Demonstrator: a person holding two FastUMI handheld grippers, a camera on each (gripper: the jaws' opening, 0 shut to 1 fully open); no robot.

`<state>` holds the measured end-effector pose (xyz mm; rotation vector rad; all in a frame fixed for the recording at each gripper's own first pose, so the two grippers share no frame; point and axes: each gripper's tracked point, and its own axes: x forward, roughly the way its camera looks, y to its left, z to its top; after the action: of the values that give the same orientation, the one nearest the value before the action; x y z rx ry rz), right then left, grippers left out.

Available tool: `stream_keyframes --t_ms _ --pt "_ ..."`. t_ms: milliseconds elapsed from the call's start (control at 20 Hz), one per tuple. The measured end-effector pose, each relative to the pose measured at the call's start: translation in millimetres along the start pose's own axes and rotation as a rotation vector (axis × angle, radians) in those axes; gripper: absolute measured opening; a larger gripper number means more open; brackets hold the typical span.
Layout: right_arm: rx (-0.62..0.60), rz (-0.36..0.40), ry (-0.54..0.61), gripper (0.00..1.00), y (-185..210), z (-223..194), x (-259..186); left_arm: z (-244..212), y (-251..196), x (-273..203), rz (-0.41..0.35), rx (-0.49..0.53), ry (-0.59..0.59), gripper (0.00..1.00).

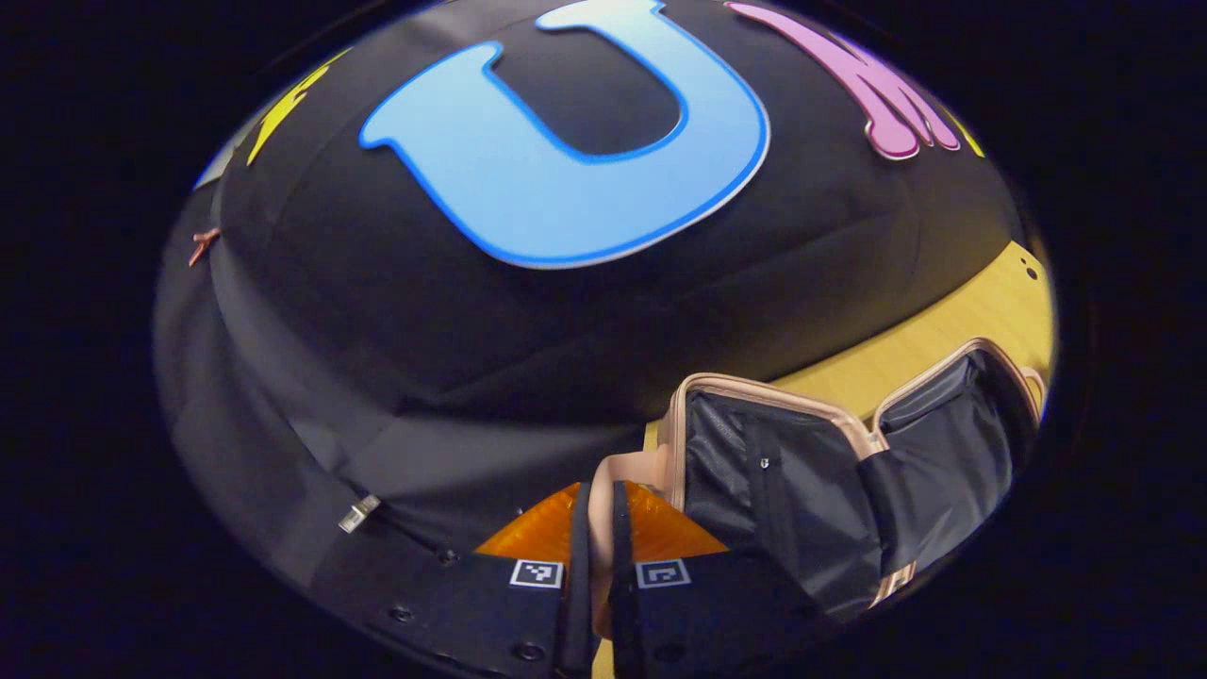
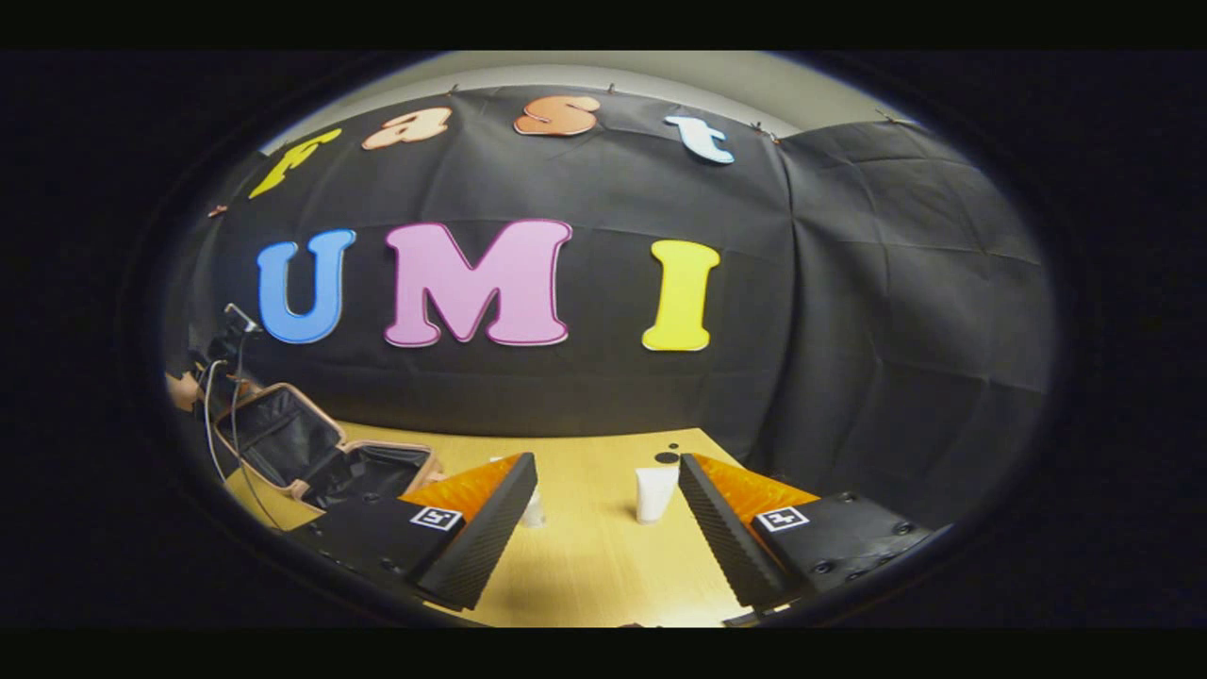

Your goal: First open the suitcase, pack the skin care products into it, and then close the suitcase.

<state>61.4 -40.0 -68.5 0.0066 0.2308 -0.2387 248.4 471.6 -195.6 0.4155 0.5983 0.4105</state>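
In the left gripper view my left gripper [image 1: 600,500] is shut on the pink rim of the suitcase lid [image 1: 630,464], which stands raised. The open suitcase [image 1: 783,471] shows its black lining on both halves. In the right gripper view the same suitcase [image 2: 311,453] lies open at the table's far left, with a hand and the other gripper [image 2: 224,351] at its lid. My right gripper [image 2: 605,471] stands open above the table, holding nothing. A white tube [image 2: 653,492] stands upright between its fingers, farther off. A second white product [image 2: 534,509] is partly hidden behind one finger.
The wooden table [image 2: 585,556] runs back to the black cloth wall. A small dark round spot [image 2: 667,457] sits on the table behind the white tube. Cables [image 2: 212,424] hang from the other gripper beside the suitcase.
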Motion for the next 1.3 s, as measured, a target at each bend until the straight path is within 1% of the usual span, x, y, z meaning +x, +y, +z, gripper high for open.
stream_keyframes --t_ms 50,100,150,200,250,300,350,400,450,500,550,600,650,700,750,800,850,900,950,1000,1150,1200,1300 --pt "-0.010 -0.022 -0.011 0.93 -0.3 -0.3 2.3 -18.1 1.3 13.4 -0.010 -0.021 0.027 0.14" --pt "-0.013 -0.037 -0.008 0.92 0.9 -2.5 3.9 -30.4 3.1 24.3 -0.025 -0.032 0.046 0.14" --pt "-0.013 -0.041 0.000 0.97 5.6 -3.9 6.0 -41.8 3.6 31.3 -0.038 -0.036 0.066 0.14" --pt "-0.021 -0.045 0.010 0.96 8.9 -9.0 8.6 -51.4 0.6 39.3 -0.049 -0.038 0.086 0.14" --pt "-0.030 -0.054 0.020 0.92 11.0 -12.7 8.9 -62.0 -0.5 43.0 -0.052 -0.038 0.114 0.14" --pt "-0.032 -0.059 0.022 0.96 12.3 -13.6 7.3 -70.0 -2.2 48.2 -0.057 -0.041 0.134 0.14" --pt "-0.031 -0.063 0.020 0.96 14.9 -13.3 6.1 -78.0 -1.8 51.7 -0.055 -0.042 0.150 0.15" --pt "-0.037 -0.066 0.016 0.92 17.5 -13.3 4.0 -83.0 3.6 53.8 -0.020 -0.028 0.168 0.18" --pt "-0.050 -0.056 0.017 0.96 20.9 -14.9 2.6 -85.6 2.6 57.2 -0.012 -0.033 0.167 0.22" --pt "-0.068 -0.042 0.027 0.96 24.6 -21.0 2.1 -82.7 -1.0 55.2 -0.012 -0.055 0.157 0.25" --pt "-0.082 -0.041 0.033 0.97 23.7 -24.8 3.1 -79.1 -1.0 47.2 -0.001 -0.075 0.141 0.22" --pt "-0.083 -0.036 0.034 0.94 21.9 -25.0 3.3 -69.0 -6.1 41.9 -0.005 -0.098 0.107 0.27" --pt "-0.070 -0.025 0.035 0.97 22.4 -25.7 3.9 -53.4 -10.0 32.3 -0.011 -0.122 0.053 0.29" --pt "-0.052 -0.014 0.040 0.97 23.0 -28.4 4.5 -37.6 -20.5 24.1 -0.028 -0.143 0.005 0.45" --pt "-0.026 -0.013 0.049 0.97 19.9 -31.2 7.1 -16.1 -31.4 5.6 -0.042 -0.169 -0.060 0.65" --pt "-0.014 -0.022 0.049 0.96 15.2 -32.1 8.2 1.1 -36.5 -13.2 -0.056 -0.190 -0.102 0.73" --pt "-0.008 -0.027 0.048 0.96 10.4 -32.1 9.7 17.9 -45.7 -31.9 -0.073 -0.220 -0.142 0.88" --pt "-0.004 -0.031 0.048 0.96 4.5 -33.6 11.6 31.1 -54.6 -47.5 -0.101 -0.255 -0.175 0.94" --pt "-0.007 -0.032 0.045 0.96 -1.1 -34.7 13.7 45.4 -68.7 -62.5 -0.125 -0.287 -0.203 0.97" --pt "-0.010 -0.032 0.049 0.96 -6.5 -36.4 16.5 57.1 -86.7 -79.2 -0.145 -0.316 -0.227 0.98" --pt "-0.013 -0.028 0.051 0.97 -26.9 -42.3 22.6 92.5 -155.3 -129.5 -0.251 -0.399 -0.291 0.98" --pt "0.002 -0.012 0.057 0.97 -30.3 -44.8 25.8 100.3 -178.1 -143.6 -0.281 -0.423 -0.305 0.98" --pt "0.016 -0.001 0.046 0.97 -41.9 -47.8 31.9 115.7 -226.9 -168.6 -0.339 -0.449 -0.344 0.98"
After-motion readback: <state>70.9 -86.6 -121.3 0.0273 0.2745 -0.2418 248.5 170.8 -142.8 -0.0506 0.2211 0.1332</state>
